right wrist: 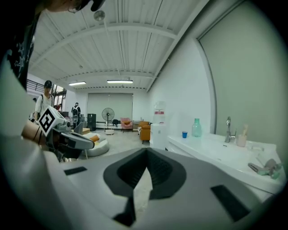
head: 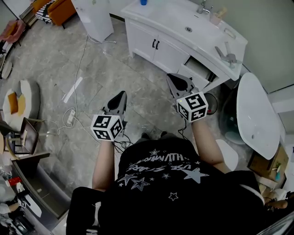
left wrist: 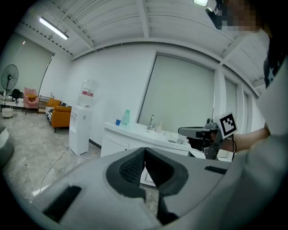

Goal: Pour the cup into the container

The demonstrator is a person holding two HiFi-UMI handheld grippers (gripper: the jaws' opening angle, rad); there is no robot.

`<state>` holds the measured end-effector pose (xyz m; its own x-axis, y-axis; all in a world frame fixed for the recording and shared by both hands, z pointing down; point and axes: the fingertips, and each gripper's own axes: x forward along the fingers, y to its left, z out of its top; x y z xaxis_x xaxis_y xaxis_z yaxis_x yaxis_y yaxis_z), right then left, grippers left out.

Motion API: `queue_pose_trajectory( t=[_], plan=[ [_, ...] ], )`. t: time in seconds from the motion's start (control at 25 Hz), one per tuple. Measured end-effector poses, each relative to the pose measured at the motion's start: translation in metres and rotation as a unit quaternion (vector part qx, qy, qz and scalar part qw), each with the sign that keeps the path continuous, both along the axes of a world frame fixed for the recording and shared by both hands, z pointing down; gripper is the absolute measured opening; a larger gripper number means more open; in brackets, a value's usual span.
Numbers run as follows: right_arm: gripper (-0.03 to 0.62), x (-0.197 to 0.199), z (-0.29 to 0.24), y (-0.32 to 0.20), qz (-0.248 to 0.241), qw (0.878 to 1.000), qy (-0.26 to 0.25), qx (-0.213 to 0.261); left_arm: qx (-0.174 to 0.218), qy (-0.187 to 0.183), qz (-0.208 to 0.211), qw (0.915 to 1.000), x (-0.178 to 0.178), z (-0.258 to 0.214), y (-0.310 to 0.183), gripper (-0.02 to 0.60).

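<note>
The left hand-held gripper (head: pixel 120 97) and right hand-held gripper (head: pixel 178 82) hang over the floor (head: pixel 69 55), jaws pressed together and empty. A small blue cup (right wrist: pixel 184 134) stands near the left end of the white worktop (head: pixel 174 18), well apart from both. Reaching it with the jaws unopened would likely tip and spill it.

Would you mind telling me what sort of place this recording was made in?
Probably a large open studio or showroom: a white sink counter with faucet, a water dispenser, an orange sofa beyond.

left gripper (head: pixel 120 96) | right gripper (head: pixel 173 79) | both over floor (head: pixel 92 59) (near vanity (head: pixel 143 40))
</note>
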<state>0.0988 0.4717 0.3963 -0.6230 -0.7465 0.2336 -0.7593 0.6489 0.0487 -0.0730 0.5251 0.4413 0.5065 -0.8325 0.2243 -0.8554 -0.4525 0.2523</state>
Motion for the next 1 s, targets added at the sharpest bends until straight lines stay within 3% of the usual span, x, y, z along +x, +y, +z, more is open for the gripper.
queue_pose_trajectory(
  t=[0.24, 0.32, 0.56, 1.0],
  plan=[
    [0.016, -0.017, -0.004, -0.007, 0.021, 1.000, -0.010, 0.016, 0.011, 0.005, 0.000, 0.9999, -0.023, -0.003, -0.006, 0.011],
    [0.118, -0.020, -0.002, -0.011, 0.019, 1.000, -0.010, 0.013, 0.011, 0.010, -0.003, 0.9999, -0.027, -0.001, -0.008, 0.011],
    [0.226, -0.030, 0.007, -0.039, 0.011, 1.000, -0.017, -0.001, 0.011, 0.013, -0.019, 0.9997, -0.039, 0.002, -0.020, 0.011],
    [0.320, -0.043, 0.033, -0.147, 0.021, 0.998, -0.041, -0.034, -0.011, -0.007, -0.043, 0.9990, -0.060, 0.016, -0.098, 0.011]
  ],
)
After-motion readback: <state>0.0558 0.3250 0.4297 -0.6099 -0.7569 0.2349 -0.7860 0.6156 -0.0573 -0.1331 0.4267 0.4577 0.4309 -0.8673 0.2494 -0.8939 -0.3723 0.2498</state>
